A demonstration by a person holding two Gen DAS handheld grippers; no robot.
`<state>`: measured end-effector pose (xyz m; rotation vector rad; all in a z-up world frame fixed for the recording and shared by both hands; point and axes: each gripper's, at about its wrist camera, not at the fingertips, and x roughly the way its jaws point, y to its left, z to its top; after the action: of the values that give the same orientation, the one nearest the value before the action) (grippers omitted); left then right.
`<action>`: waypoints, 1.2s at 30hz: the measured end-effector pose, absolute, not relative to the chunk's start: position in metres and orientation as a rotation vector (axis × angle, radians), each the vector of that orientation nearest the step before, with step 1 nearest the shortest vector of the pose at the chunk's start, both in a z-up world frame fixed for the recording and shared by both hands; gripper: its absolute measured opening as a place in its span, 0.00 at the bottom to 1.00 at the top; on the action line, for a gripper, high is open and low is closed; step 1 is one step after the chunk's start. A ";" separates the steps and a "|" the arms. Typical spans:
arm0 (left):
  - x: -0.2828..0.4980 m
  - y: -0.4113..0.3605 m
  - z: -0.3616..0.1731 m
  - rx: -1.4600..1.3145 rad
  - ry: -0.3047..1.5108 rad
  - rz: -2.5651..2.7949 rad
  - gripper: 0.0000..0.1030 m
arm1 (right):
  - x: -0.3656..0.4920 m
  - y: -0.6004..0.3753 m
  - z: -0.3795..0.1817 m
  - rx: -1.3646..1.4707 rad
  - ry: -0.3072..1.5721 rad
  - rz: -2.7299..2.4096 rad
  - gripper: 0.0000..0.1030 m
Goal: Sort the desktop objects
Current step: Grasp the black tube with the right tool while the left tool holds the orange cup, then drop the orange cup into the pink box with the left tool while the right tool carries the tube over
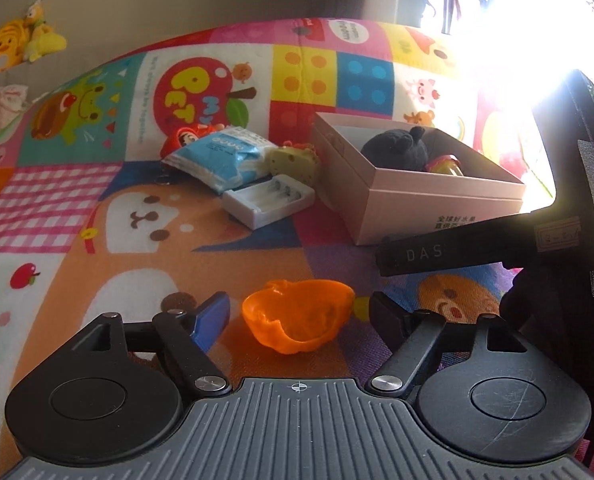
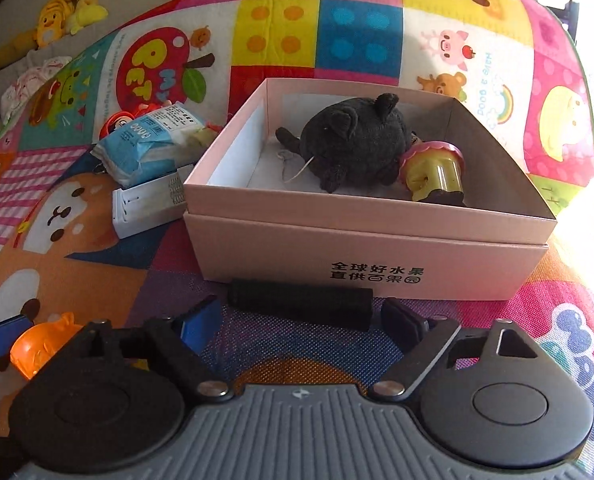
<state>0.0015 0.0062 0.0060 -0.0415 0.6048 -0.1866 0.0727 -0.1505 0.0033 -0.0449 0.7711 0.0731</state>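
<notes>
An orange plastic shell [image 1: 297,324] lies hollow side up on the colourful play mat. My left gripper [image 1: 299,318] is open around it: the blue pad [image 1: 213,320] and the black pad [image 1: 389,316] each stand a small gap off its sides. A black bar [image 2: 301,306] lies along the front wall of the pink box [image 2: 369,256]. My right gripper [image 2: 299,320] is open, its tips flanking the bar's two ends without pressing on them. Inside the box are a black plush toy [image 2: 353,140] and a pink-and-yellow toy [image 2: 433,172].
Left of the box lie a blue-and-white tissue pack [image 2: 149,144], a white battery charger [image 2: 145,208], a red figure [image 2: 117,122] and a cheese-shaped toy [image 1: 293,160]. Yellow plush toys [image 1: 21,40] sit beyond the mat. Strong glare fills the upper right.
</notes>
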 end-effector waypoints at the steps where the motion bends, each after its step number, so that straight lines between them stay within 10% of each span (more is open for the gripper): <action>1: 0.001 0.006 0.006 -0.040 0.604 -0.183 0.83 | 0.072 -0.150 0.005 -0.056 0.779 0.070 0.73; 10: 0.007 0.001 0.005 -0.087 0.688 -0.151 0.82 | 0.008 -0.209 0.026 -0.082 0.724 0.101 0.73; 16: 0.016 -0.015 0.006 -0.016 0.693 -0.134 0.61 | -0.035 -0.249 0.036 -0.145 0.694 0.076 0.73; 27: 0.072 -0.083 0.099 0.042 0.457 -0.319 0.61 | -0.053 -0.295 0.098 0.013 0.438 0.005 0.73; 36: 0.141 -0.142 0.044 0.145 0.640 -0.362 0.73 | -0.038 -0.307 0.075 0.042 0.531 -0.023 0.73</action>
<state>0.1410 -0.1416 0.0442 0.1452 0.6397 -0.3617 -0.0376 -0.3073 0.0745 0.0418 0.5309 -0.0226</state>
